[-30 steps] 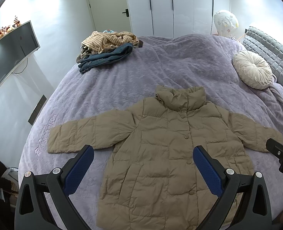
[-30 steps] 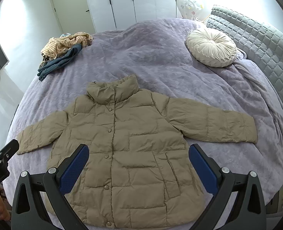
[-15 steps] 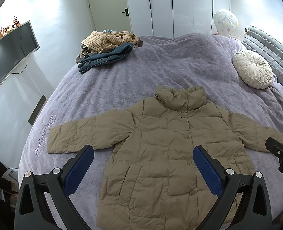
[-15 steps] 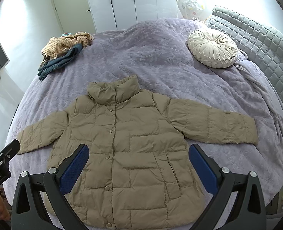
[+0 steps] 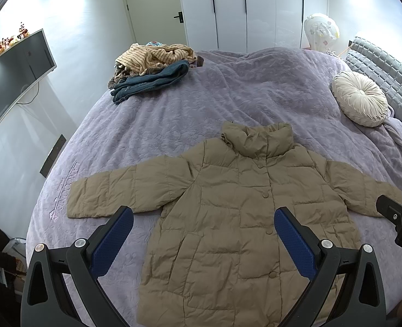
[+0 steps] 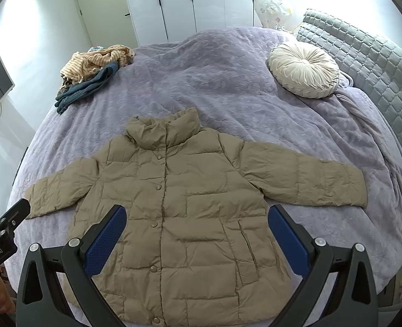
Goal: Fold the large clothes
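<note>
Jacket [image 5: 228, 212] spread flat, front up, on the near part of the bed [image 5: 201, 103], sleeves out to both sides.
Left gripper [image 5: 203, 231] and right gripper [image 6: 197, 230] hover above the jacket's lower body, fingers wide apart, holding nothing. Beyond the jacket's collar lies bare purple cover; farther off, a clothes pile [image 5: 152, 65] sits at its far left and a round cushion [image 6: 304, 69] at its far right.

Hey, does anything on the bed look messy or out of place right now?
Only the heap of clothes at the bed's far left corner: striped and blue pieces piled unfolded. The tan puffer jacket lies flat, buttoned, sleeves spread. Nothing looks damaged.
</note>
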Tool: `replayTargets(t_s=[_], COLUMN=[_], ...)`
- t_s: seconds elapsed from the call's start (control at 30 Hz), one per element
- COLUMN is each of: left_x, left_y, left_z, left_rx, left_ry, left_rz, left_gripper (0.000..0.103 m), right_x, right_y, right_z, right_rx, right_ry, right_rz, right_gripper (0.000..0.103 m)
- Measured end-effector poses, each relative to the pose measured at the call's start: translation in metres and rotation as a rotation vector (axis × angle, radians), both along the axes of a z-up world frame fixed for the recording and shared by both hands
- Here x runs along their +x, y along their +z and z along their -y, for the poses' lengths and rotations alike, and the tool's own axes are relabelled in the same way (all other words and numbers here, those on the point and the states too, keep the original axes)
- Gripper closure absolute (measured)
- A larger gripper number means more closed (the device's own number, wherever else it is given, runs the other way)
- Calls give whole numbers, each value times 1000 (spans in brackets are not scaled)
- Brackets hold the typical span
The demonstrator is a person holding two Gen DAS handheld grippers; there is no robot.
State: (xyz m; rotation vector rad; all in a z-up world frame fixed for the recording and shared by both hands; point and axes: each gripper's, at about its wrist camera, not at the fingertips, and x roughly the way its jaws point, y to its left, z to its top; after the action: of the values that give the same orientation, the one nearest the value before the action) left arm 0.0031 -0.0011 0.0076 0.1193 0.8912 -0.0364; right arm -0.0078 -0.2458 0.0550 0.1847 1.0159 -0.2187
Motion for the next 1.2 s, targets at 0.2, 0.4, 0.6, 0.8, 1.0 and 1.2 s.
replayTargets(t_s=[0.2, 0.4, 0.6, 0.8, 1.0, 1.2], left_x=[1, 2, 2, 2, 2, 3], left_y=[0, -3, -2, -3, -2, -3], left_z=[0, -4, -4, -4, -4, -5], left_rx=[2, -1, -1, -1, -2, -4], left_ry=[-1, 2, 1, 2, 1, 4], left_rz=[-2, -3, -4, -3, -5, -6], left_gripper=[0, 0, 0, 0, 0, 0], right_x=[0, 0, 0, 0, 0, 0], right_y=[0, 0, 0, 0, 0, -1], right_z=[0, 0, -1, -1, -1, 0], right_rx=[2, 3, 3, 3, 3, 4], right_ry=[0, -1, -1, -1, -1, -1], right_rz=[-1, 0, 1, 2, 1, 0], right_gripper=[0, 0, 0, 0, 0, 0])
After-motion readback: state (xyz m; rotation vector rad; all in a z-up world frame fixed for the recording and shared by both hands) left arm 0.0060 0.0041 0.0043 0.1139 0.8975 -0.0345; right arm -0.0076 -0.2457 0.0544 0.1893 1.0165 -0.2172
